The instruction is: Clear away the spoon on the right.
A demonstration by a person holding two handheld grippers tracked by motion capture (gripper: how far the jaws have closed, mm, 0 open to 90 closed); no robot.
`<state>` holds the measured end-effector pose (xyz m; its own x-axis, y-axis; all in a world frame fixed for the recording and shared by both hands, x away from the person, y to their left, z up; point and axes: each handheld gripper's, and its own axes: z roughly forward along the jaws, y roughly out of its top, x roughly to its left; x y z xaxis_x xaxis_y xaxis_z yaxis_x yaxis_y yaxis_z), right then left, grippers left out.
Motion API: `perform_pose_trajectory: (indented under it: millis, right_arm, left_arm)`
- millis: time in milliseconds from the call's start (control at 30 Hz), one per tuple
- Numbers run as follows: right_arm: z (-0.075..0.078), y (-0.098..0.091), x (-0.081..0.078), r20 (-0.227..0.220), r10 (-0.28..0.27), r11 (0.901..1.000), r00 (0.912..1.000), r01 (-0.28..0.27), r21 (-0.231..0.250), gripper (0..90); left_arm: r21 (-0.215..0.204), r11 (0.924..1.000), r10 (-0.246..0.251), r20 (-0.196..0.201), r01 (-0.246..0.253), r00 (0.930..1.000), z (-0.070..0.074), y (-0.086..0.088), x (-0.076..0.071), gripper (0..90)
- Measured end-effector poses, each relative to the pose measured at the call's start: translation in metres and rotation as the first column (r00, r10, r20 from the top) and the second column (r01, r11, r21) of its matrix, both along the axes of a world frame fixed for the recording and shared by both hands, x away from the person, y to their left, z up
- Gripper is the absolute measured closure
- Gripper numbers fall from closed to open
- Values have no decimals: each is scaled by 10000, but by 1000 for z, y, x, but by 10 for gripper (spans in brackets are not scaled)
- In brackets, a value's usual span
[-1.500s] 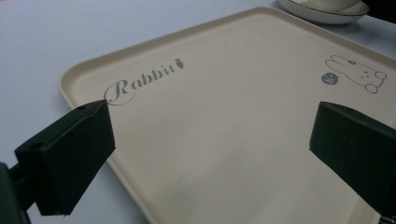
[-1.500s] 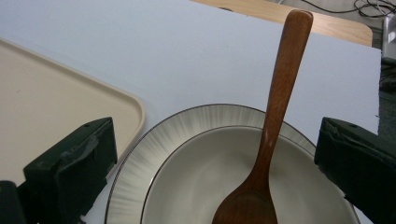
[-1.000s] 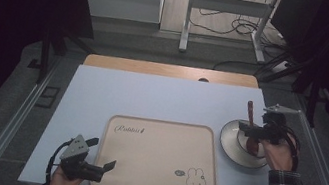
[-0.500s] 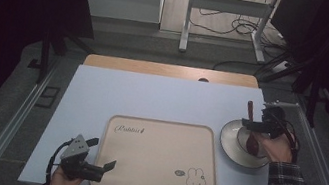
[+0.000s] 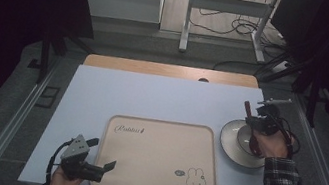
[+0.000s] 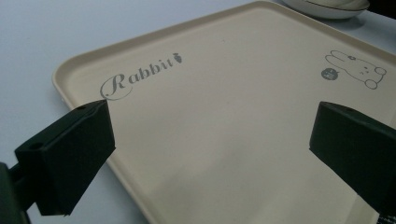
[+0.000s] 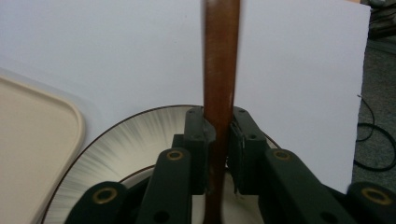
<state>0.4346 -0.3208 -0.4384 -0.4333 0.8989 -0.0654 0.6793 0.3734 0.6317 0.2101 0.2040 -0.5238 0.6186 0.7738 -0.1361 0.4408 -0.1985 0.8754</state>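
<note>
The flat beige rectangular plastic tray (image 6: 224,121) bears "Rabbit" in grey script; a small dark round badge (image 6: 329,73) beside its rabbit drawing appears illegible.

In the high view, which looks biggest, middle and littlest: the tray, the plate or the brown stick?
1. Tray, clearly biggest.
2. Plate, middle.
3. Brown stick, littlest, though the right gripper, shut on it, hides part of it.

wooden handle (image 7: 219,70): top cut by the upper frame edge, lower end hidden behind the right claw (image 7: 217,140); what tool it belongs to can't be told
bowl (image 5: 233,139): right part hidden behind claw and hand in the high view
tray (image 6: 224,130): near and right edges cut off in the left claw view
rabbit badge text (image 6: 330,73): too small to read
</note>
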Motion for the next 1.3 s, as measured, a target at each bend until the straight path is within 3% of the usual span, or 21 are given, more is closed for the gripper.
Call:
perform_pose_trajectory:
  millis: [667,1300]
  right_arm:
    - [30,3,-9,-254,550,9979,9982,-541,345,798]
    - [68,11,-27,-705,916,9956,9933,-901,251,799]
  left_arm:
    - [-48,9999,121,189,-120,9997,2,0,-2,0]
    - [-22,9999,167,301,-167,9994,3,0,-2,0]
